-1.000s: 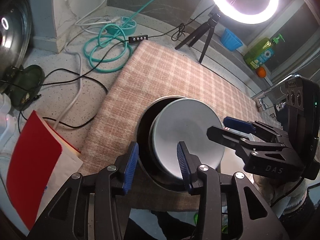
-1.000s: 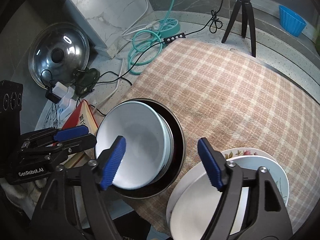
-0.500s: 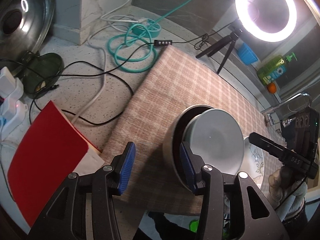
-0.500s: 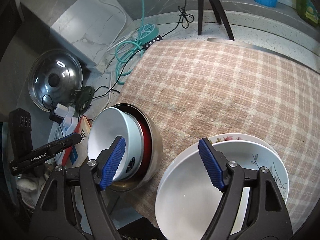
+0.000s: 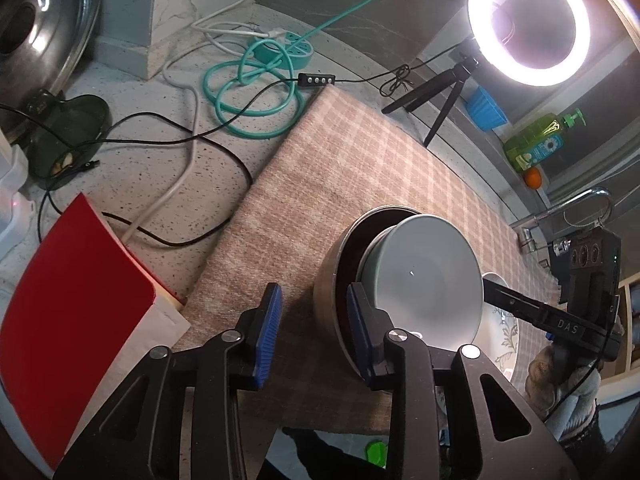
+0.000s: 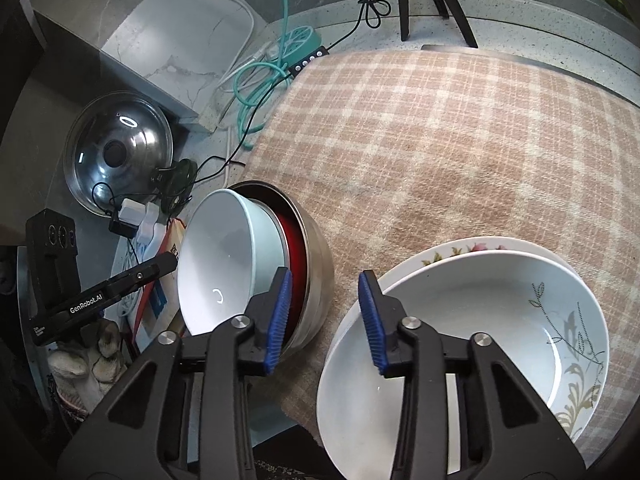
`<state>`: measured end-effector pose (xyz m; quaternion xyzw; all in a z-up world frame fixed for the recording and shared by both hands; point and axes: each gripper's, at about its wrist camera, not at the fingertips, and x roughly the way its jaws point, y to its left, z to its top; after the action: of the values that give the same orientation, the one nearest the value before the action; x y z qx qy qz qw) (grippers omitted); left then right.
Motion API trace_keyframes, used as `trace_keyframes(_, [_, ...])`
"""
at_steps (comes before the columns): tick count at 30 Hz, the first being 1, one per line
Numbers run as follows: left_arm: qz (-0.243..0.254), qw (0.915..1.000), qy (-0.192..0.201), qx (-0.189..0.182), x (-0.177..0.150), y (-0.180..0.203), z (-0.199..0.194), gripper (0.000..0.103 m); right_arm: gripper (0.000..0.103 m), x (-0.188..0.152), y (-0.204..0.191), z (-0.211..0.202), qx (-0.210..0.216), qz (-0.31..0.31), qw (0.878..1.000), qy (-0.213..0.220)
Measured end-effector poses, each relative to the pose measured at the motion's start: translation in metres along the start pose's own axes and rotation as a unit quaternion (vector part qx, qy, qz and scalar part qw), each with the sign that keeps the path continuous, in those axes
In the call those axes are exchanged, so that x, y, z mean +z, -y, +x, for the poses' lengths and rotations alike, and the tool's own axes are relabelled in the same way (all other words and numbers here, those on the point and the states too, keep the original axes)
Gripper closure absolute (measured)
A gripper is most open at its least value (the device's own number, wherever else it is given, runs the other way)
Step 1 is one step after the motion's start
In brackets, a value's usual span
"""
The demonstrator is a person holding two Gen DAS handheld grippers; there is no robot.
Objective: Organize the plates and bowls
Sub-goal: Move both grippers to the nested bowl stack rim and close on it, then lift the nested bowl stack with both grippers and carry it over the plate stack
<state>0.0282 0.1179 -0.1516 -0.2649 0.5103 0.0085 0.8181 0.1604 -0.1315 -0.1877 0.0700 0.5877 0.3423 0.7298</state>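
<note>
A pale grey-blue bowl (image 5: 424, 284) (image 6: 220, 264) sits nested in a red bowl (image 6: 289, 236) inside a steel bowl (image 5: 326, 300) (image 6: 316, 268) on the checked cloth (image 5: 360, 168) (image 6: 440, 140). To its right stands a stack of white plates (image 6: 472, 312) with leaf and flower patterns, also in the left wrist view (image 5: 504, 328). My left gripper (image 5: 314, 334) is open, its fingers just left of the steel bowl's side. My right gripper (image 6: 326, 320) is open and empty, between the steel bowl and the plates, and shows in the left wrist view (image 5: 556, 320).
A red book (image 5: 68, 300) lies left of the cloth. Cables, a teal cord (image 5: 256, 80) and a power strip lie behind. A pot lid (image 6: 116, 156) leans at the far left. A ring light on a tripod (image 5: 524, 24), a blue cup and a soap bottle stand at the back.
Both grippers have pulled back and away from the nested bowls, my left one leftwards off the bowl rim. The right gripper's jaws have narrowed. The bowls stay in place.
</note>
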Motion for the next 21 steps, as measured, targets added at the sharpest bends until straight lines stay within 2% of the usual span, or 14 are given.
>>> trace_keyframes(3, [-0.002,1.0000,-0.004,-0.004,-0.001,0.000,0.002,0.080,0.071,0.000,0.000,0.002,0.000,-0.001,1.000,-0.002])
trace_keyframes(8, [-0.002,0.9999,-0.013,-0.011,-0.003,0.000,0.008,0.080,0.078,-0.002,-0.003,0.006,-0.001,-0.006,1.000,-0.008])
trace_keyframes(10, [0.000,0.9998,-0.019,-0.012,-0.003,0.001,0.011,0.084,0.080,-0.002,-0.004,0.008,-0.002,-0.007,1.000,-0.011])
trace_keyframes(14, [0.000,0.9996,-0.027,-0.013,-0.004,0.002,0.017,0.086,0.085,-0.002,-0.005,0.011,-0.005,-0.009,1.000,-0.014])
trace_keyframes(21, [0.006,0.9991,-0.039,-0.013,-0.005,0.005,0.027,0.089,0.088,-0.003,-0.010,0.018,-0.014,-0.020,0.999,-0.023])
